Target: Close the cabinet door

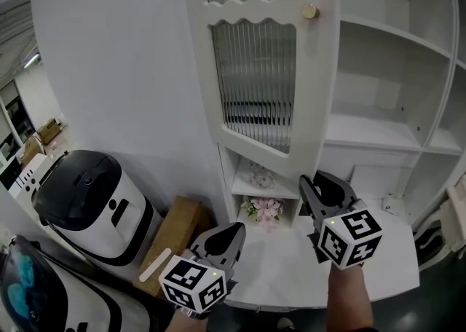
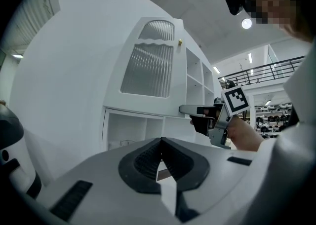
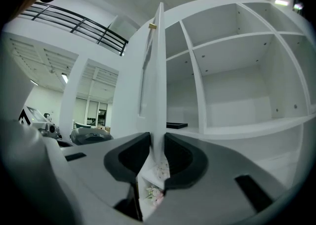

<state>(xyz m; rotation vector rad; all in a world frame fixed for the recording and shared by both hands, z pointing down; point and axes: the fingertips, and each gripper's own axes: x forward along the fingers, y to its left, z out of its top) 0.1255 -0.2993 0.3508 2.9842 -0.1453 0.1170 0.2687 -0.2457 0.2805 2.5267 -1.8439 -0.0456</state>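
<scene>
The left gripper hung low, jaws pressed together on nothing, below and left of the open cabinet door. The right gripper clamped that door's lower edge, the panel standing upright between its jaws, beside the cabinet's shelves.

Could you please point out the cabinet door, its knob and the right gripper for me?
cabinet door (image 1: 255, 83), head view, on its ribbed glass panel.
knob (image 1: 311, 12), head view, on its round face.
right gripper (image 3: 157, 145), right gripper view, midway between its fingertips.
</scene>
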